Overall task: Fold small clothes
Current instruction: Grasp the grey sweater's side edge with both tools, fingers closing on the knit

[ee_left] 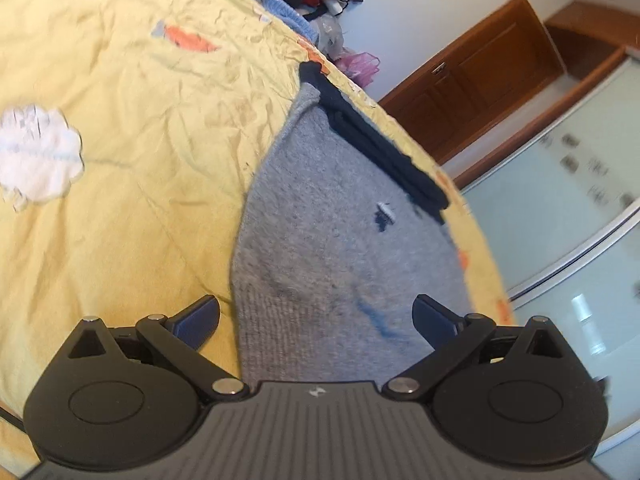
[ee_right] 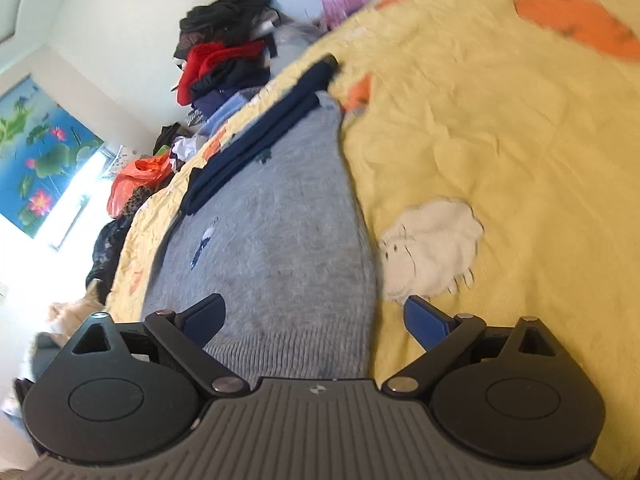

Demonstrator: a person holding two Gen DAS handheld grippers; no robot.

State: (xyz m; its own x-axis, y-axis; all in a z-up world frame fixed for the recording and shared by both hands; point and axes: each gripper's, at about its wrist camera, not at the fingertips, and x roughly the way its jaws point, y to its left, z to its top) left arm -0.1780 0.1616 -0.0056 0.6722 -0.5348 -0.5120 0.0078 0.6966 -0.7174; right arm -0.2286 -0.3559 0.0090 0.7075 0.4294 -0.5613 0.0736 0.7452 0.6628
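A small grey knitted garment [ee_left: 340,248] with a dark navy band [ee_left: 380,148] along its far edge lies flat on a yellow bedspread [ee_left: 132,160]. My left gripper [ee_left: 316,320] is open, its blue pads on either side of the garment's near ribbed edge. The same garment shows in the right wrist view [ee_right: 276,248], with the navy band [ee_right: 256,140] at its far side. My right gripper [ee_right: 316,320] is open over the garment's near ribbed corner; one pad is over the grey knit, the other over the bedspread [ee_right: 520,160].
A white sheep-shaped patch [ee_left: 38,152] is on the bedspread; it also shows in the right wrist view [ee_right: 432,252]. A heap of dark and red clothes [ee_right: 224,56] lies at the far end of the bed. A wooden door [ee_left: 480,68] and a glass wardrobe [ee_left: 568,208] stand beyond the bed's edge.
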